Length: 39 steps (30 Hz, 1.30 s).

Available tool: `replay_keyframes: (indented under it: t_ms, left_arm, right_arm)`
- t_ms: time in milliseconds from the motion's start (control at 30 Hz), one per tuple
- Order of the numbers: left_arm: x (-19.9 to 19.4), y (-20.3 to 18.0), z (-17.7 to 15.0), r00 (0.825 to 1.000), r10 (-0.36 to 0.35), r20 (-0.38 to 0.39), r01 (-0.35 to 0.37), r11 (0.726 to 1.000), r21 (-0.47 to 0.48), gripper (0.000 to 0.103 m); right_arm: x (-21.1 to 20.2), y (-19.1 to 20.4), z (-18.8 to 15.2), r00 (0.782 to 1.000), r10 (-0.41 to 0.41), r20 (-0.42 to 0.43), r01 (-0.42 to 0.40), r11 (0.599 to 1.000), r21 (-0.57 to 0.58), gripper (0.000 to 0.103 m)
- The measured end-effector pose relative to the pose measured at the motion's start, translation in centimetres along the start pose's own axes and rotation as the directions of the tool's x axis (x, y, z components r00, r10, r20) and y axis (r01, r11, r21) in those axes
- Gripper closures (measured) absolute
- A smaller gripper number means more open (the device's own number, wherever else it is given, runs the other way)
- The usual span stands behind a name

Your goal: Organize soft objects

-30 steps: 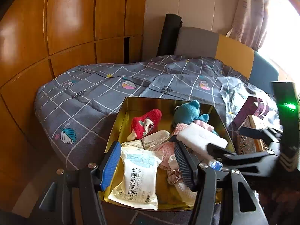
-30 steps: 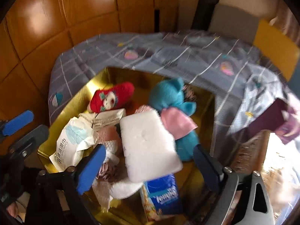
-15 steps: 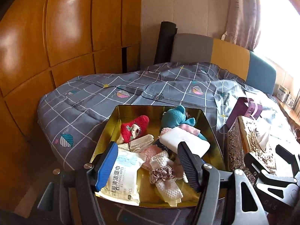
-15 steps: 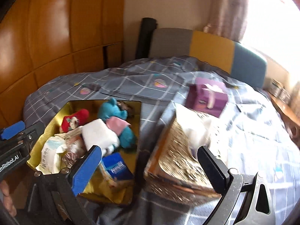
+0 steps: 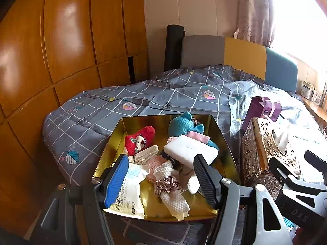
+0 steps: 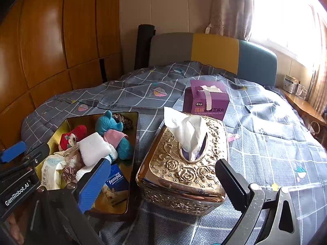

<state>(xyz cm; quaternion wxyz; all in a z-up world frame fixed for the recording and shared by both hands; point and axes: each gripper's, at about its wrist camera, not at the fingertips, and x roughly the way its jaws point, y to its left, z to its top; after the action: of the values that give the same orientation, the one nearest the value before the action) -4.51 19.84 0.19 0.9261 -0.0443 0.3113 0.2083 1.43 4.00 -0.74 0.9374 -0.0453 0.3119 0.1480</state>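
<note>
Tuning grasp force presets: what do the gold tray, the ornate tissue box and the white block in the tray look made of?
Gold tray: looks like thin metal with a mirror-gloss finish; its inner walls reflect the contents.
Ornate tissue box: hard embossed shell with rose relief and a metallic gold sheen; metal or plated plastic, can't tell.
White block: matte, rounded, dimpled on top; looks like soft foam or sponge.

Gold tin (image 5: 221,143); grey checked quilt (image 6: 265,143); purple box (image 6: 205,100)
</note>
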Motion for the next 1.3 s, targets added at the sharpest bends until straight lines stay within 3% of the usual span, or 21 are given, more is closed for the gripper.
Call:
replay_keyframes:
  t_ms: [1300]
  left_arm:
    - [-0.56,-0.26,-0.08,1.000,-0.015,0.009,0.015,1.000,0.021,0.036]
  right_arm:
    - [-0.18,0.49,-0.04,1.000,-0.003,0.002,0.003,1.000,-0.008,0.000]
